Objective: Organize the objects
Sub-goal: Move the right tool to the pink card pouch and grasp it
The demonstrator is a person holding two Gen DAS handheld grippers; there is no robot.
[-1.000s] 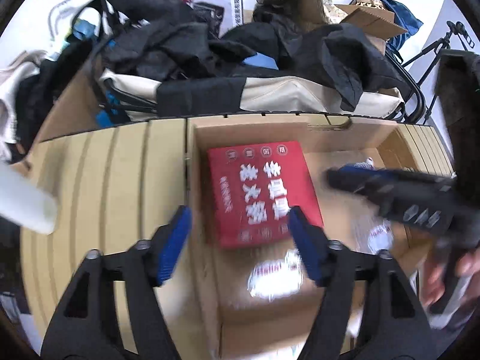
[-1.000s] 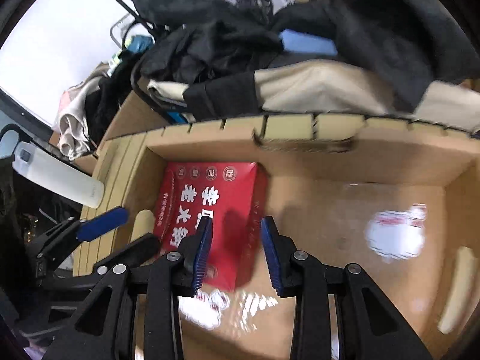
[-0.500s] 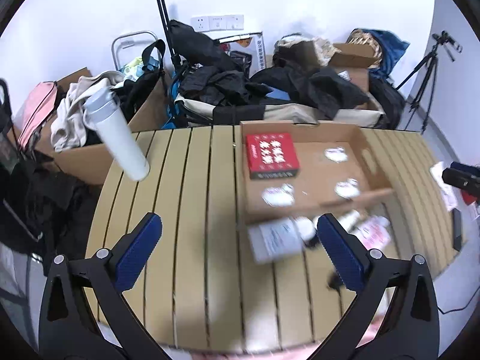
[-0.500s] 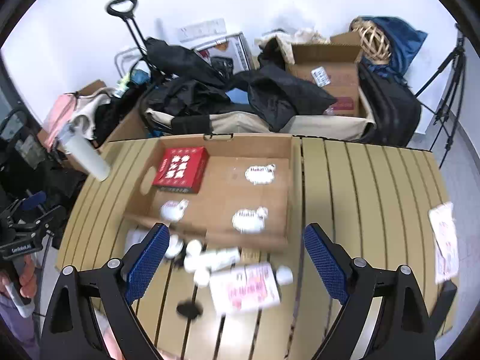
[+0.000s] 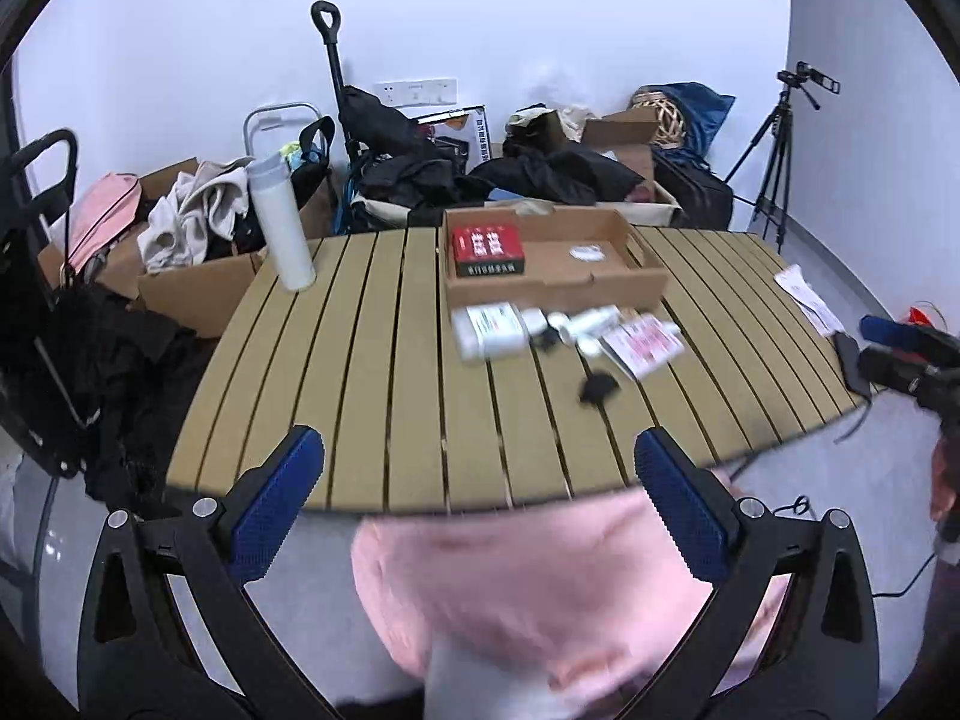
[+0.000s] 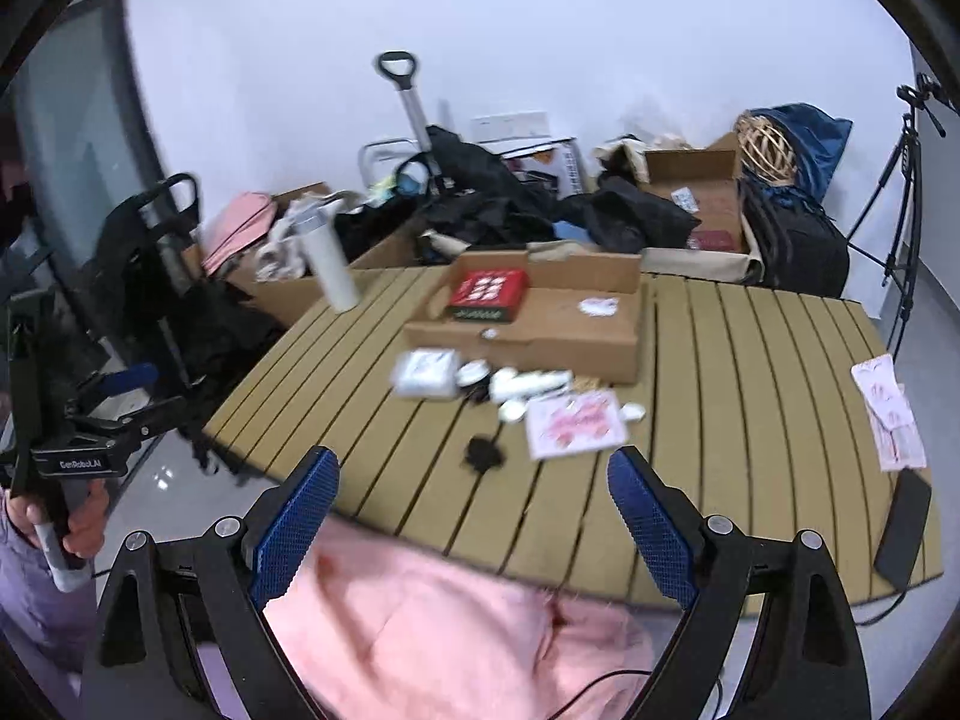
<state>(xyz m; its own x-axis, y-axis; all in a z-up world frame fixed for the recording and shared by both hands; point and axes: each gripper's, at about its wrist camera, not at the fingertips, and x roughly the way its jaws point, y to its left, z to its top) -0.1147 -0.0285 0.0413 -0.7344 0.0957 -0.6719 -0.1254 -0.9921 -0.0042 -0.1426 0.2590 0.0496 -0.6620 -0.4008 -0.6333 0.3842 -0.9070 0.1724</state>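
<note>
A shallow cardboard box (image 5: 624,288) (image 6: 576,342) sits on the slatted table (image 5: 372,372) (image 6: 750,372). A red box (image 5: 487,246) (image 6: 487,294) lies in its left end. In front of it lie a white box (image 5: 487,330) (image 6: 425,373), small white bottles (image 5: 585,324) (image 6: 528,385), a pink-printed packet (image 5: 643,345) (image 6: 576,423) and a small black item (image 5: 597,387) (image 6: 483,453). My left gripper (image 5: 480,504) is open and empty, off the table's near edge. My right gripper (image 6: 474,525) is open and empty, also off the near edge.
A white flask (image 5: 282,222) (image 6: 327,267) stands at the table's far left. A printed sheet (image 6: 888,414) and a black phone (image 6: 903,531) lie at the right edge. Pink cloth (image 5: 540,588) (image 6: 432,630) is below both grippers. Bags, boxes and a tripod (image 5: 774,150) crowd behind.
Both grippers have pulled far back from the cardboard box, past the table's near edge, and opened wide. The red box stays in the cardboard box.
</note>
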